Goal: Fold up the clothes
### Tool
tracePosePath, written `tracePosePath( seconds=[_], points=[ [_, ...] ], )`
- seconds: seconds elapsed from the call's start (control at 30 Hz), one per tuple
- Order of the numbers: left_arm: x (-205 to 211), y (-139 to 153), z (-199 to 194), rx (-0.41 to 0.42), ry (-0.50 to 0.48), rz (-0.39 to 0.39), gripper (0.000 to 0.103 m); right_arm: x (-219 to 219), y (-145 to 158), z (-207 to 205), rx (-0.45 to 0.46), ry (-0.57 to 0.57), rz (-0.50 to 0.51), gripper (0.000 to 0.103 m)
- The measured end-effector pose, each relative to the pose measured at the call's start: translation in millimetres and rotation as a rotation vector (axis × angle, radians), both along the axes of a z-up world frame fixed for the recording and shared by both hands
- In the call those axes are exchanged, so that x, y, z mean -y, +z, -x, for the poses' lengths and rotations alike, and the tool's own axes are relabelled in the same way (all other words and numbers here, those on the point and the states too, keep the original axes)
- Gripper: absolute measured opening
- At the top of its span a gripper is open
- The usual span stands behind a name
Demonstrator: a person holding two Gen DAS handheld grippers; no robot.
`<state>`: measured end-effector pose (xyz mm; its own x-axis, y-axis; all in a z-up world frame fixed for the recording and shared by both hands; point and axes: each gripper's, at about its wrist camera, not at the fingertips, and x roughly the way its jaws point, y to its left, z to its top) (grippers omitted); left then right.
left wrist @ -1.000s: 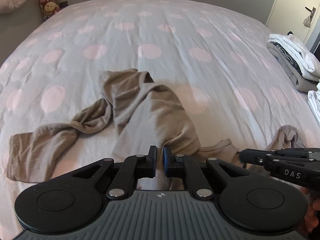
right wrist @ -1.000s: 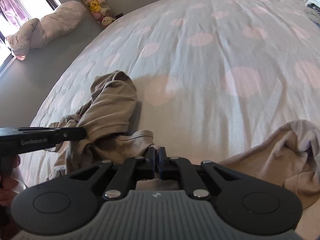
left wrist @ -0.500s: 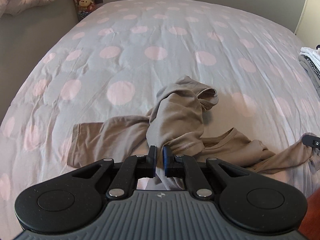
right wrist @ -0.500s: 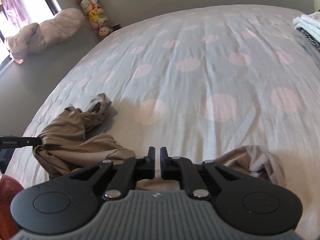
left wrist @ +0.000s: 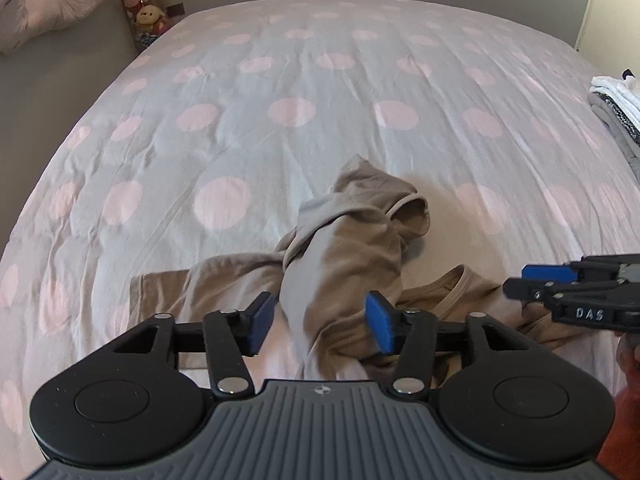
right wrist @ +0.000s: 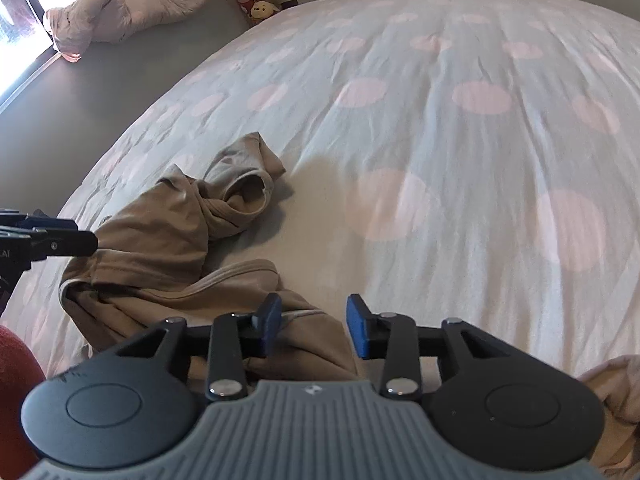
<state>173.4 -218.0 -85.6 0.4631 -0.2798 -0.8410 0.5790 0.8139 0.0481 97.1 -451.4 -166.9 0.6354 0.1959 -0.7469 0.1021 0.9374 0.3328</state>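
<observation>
Hiding the shirt's (left wrist: pixel 340 256) near edge, both grippers (left wrist: pixel 320 322) (right wrist: pixel 314 326) spread their fingers.

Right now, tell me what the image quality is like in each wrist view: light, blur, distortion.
Left wrist view: fisheye bends the dotted grey bedspread into a dome; the crumpled tan cotton shirt is sharp, evenly lit, with dark vignette corners. Right wrist view: the bright window at top left is blown out, the bedspread's right side is smeared, and a soft shadow lies beside the shirt.
</observation>
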Motion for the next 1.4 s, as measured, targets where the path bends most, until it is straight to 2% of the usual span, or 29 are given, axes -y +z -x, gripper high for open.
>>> tracePosePath(
  seconds=[0.07,0.1,0.13,0.17,0.2,0.27,0.4,0.6,0.73,0.87,0.97,1.07,1.13,1.23,1.3,1.4],
  points=[
    [8.9,-5.7,-6.6,0.007,-0.002,-0.021,0.050,0.2,-8.6,-0.1,-0.025,-0.005,-0.019,0.041],
    [11.6,-9.0,-9.9,0.004,0.001,-0.025,0.045,0.4,-11.9,0.3,-0.035,-0.004,-0.038,0.041],
    [13.1,-12.5,-13.3,-0.004,0.007,-0.024,0.022,-0.2,-12.5,1.6,-0.034,0.001,-0.048,0.033],
    [14.6,-16.0,-16.7,-0.012,0.013,-0.023,0.004,-0.9,-13.2,2.9,-0.033,0.006,-0.058,0.016],
    [14.7,-16.8,-18.1,-0.012,0.017,-0.018,0.004,-1.5,-13.8,4.3,-0.032,0.012,-0.067,0.010],
    [13.1,-14.7,-18.1,-0.002,0.024,-0.001,0.003,-1.8,-7.1,9.2,-0.001,0.002,-0.051,0.005],
    [7.2,1.6,-13.0,0.022,0.021,0.033,0.002,9.7,13.4,23.8,0.054,-0.074,0.004,0.004],
    [-1.6,33.8,-4.0,0.058,0.012,0.091,0.002,46.9,61.9,61.5,0.157,-0.239,0.125,0.004],
    [-0.4,41.3,6.7,0.069,-0.021,0.043,0.002,71.9,85.4,85.7,0.178,-0.303,0.187,0.004],
    [-7.1,31.8,12.4,0.018,-0.033,-0.031,0.002,76.6,80.7,102.1,0.119,-0.302,0.200,0.004],
    [-14.1,16.2,18.8,-0.050,-0.056,-0.123,0.002,66.2,65.2,106.8,0.045,-0.259,0.191,0.004],
    [-23.0,4.8,25.9,-0.057,-0.053,-0.220,0.001,55.2,48.8,106.8,-0.038,-0.195,0.190,0.004],
    [-29.5,5.6,28.2,-0.043,-0.049,-0.238,0.001,51.8,46.1,106.1,-0.050,-0.171,0.198,0.004],
    [-34.8,13.9,29.6,-0.049,-0.057,-0.192,0.002,48.0,44.8,105.7,-0.047,-0.157,0.209,0.004],
    [-30.6,20.2,32.4,-0.021,-0.084,-0.176,0.003,47.8,43.1,106.5,-0.047,-0.156,0.201,0.004],
    [-16.8,24.3,32.9,-0.001,-0.133,-0.149,0.014,49.4,39.8,108.5,-0.044,-0.161,0.176,0.004]
  ],
)
